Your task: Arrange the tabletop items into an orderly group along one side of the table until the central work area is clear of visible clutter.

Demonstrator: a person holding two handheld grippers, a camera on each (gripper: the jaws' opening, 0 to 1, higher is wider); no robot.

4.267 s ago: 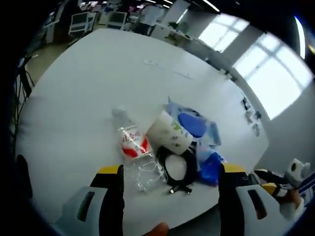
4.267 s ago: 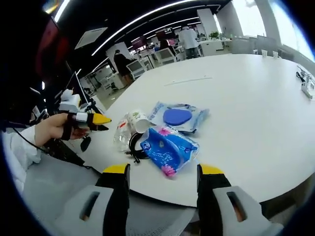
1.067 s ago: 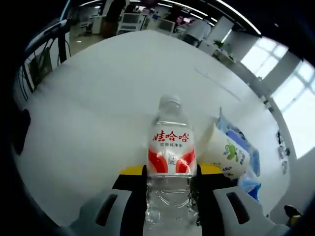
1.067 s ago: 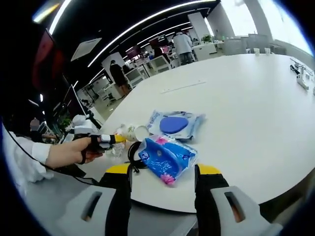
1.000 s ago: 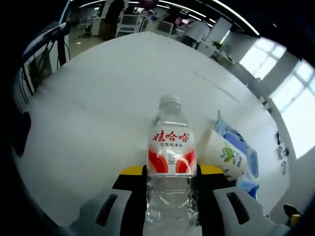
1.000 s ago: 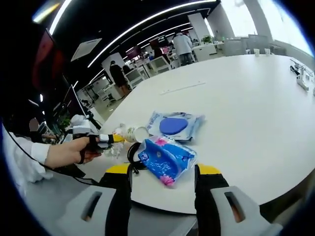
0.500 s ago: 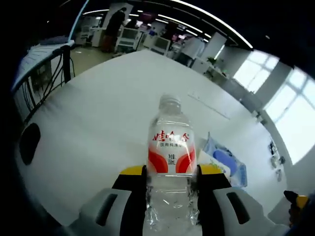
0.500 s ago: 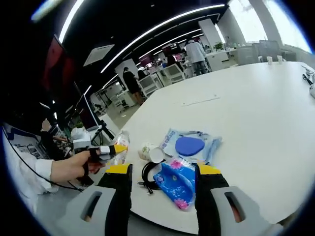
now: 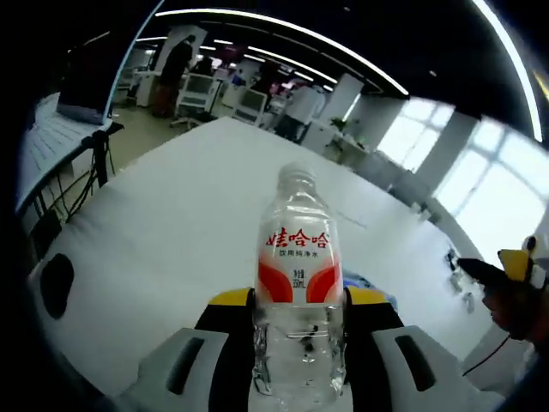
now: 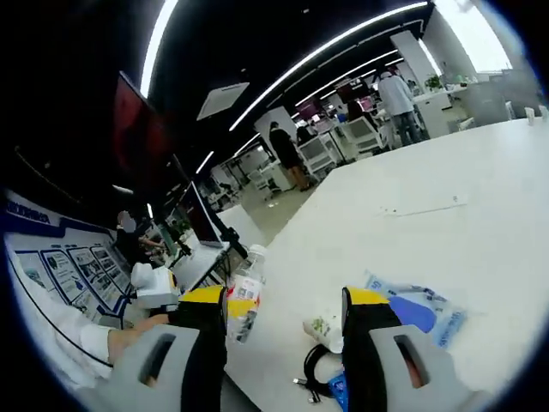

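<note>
The left gripper is clamping the water bottle above the white table; the right gripper is hanging open, seemingly over a paper cup

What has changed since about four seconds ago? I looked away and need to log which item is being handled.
The left gripper took hold of the water bottle, which earlier lay on the table beside the paper cup, and lifted it clear of the pile. The right gripper stayed open and empty. Cup, black cable and blue-disc packet stayed put.
</note>
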